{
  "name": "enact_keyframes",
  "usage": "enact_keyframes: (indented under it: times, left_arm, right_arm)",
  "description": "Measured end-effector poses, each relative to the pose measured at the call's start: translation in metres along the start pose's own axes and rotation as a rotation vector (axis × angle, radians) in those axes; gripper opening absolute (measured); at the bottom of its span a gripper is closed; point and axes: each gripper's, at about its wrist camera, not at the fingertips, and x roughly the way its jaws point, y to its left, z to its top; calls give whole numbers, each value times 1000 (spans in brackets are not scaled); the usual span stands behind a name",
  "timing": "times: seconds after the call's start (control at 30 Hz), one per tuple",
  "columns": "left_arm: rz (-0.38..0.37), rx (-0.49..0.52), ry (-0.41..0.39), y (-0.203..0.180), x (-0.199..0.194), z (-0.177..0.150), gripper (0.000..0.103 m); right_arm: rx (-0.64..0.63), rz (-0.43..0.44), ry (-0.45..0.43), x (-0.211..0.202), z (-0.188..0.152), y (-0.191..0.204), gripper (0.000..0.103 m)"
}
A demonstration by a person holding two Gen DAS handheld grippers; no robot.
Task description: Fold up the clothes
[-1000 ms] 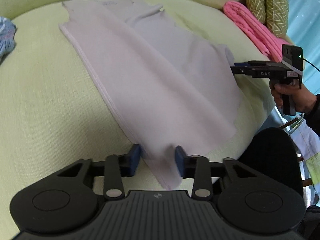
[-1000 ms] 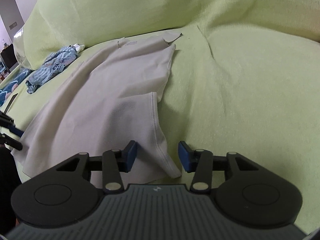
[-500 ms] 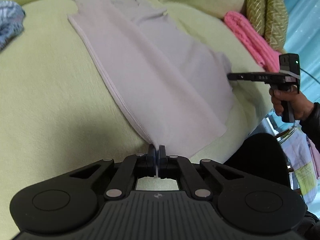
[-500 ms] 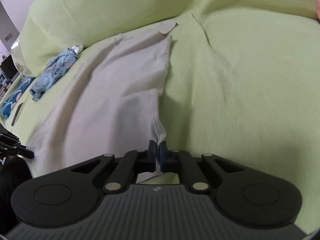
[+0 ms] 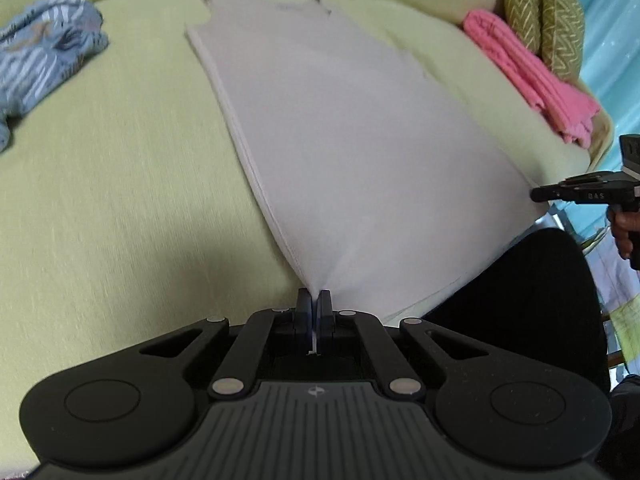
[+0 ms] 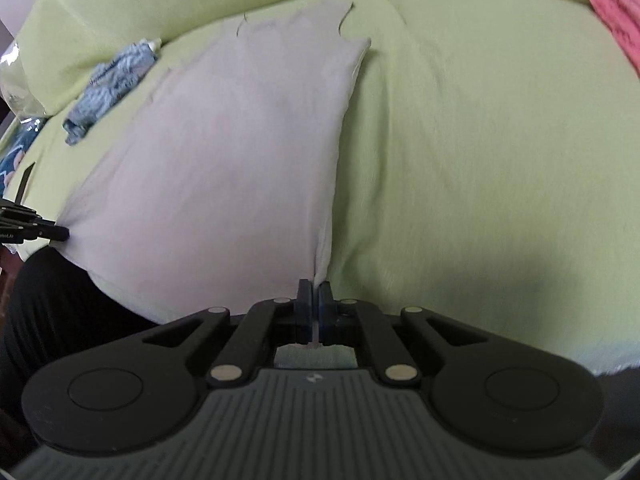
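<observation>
Covering the couch, a green throw [image 5: 120, 200] bears the pale garment [image 5: 360, 160], both tongs clamped on its corners.

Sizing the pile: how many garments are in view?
3. A pale top spread mid-sofa, pinched at its near corners. A blue patterned garment crumpled at far left. A pink one folded by the cushions at right. More may be off-frame.

Pink cloth [image 6: 618, 12] cut by the frame edge; the blurred blue garment [image 6: 108, 88] perhaps crumpled
</observation>
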Motion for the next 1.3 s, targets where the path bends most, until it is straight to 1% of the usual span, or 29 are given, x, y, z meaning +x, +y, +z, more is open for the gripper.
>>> enact_keyframes:
  times: [0.07,0.13,0.23,0.27,0.3,0.37,0.43,0.47,0.5,0.53,0.57,0.6,0.63,0.67,0.7,0.73,0.8,0.87,0.93,1.0,1.07,1.2,1.3]
  left_arm:
    - [-2,1,2,3,0,-1,0]
    - [-6,5,2,6,-1,0,0]
    - [-5,13,4,11,-2,0,0]
    - [-3,11,5,13,-1,0,2]
    - [5,10,1,13,-2,-1,10]
    - [25,13,-9,11,-4,-1,17]
    - [56,33,-23,11,-10,-4,27]
    - [75,50,-31,10,-15,-5,28]
    - [96,71,-40,8,-19,-6,30]
    - [116,95,-48,5,-23,-6,31]
    - [136,119,-55,1,-26,-7,32]
    - [163,158,-67,-4,-30,-8,34]
    - [189,213,-83,-12,-33,-10,41]
    - [213,273,-100,-21,-35,-12,46]
    - [228,340,-111,-30,-36,-15,54]
    - [239,410,-119,-40,-36,-19,57]
    - [255,556,-124,-60,-34,-28,57]
    - [287,716,-100,-76,-25,-38,57]
    - [335,891,-67,-92,-14,-49,56]
    - [396,1077,-31,-102,-3,-61,56]
    - [464,1234,-15,-108,7,-71,55]
    - [534,1485,23,-108,22,-89,55]
    - [559,1606,44,-107,24,-100,55]
  right_arm:
    - [-35,-31,24,5,-4,6,2]
    - [-29,-15,34,5,-5,7,2]
    - [-23,-25,35,7,-4,4,2]
    - [-10,-15,33,7,-4,2,2]
    - [4,-10,32,7,-5,0,2]
    - [15,-31,26,7,-7,-3,7]
    - [-3,-83,1,2,-7,1,11]
    - [-19,-105,-23,-5,-10,2,12]
    - [-43,-122,-50,-12,-11,6,17]
    - [-93,-128,-78,-17,-14,14,24]
    - [-145,-134,-107,-22,-16,24,27]
    - [-198,-139,-136,-27,-19,33,33]
    - [-255,-134,-146,-27,-23,44,36]
    - [-313,-127,-155,-27,-27,56,36]
    - [-370,-120,-164,-28,-31,68,36]
    - [-407,-113,-165,-26,-35,77,36]
    - [-424,-89,-163,-21,-38,86,36]
    - [-407,-70,-154,-17,-38,89,36]
    - [-408,-61,-152,-15,-38,92,37]
    - [-409,-57,-154,-16,-41,96,40]
    - [-411,-57,-160,-18,-42,101,42]
    - [-372,-52,-181,-22,-44,105,45]
    - [-348,-58,-191,-24,-45,102,45]
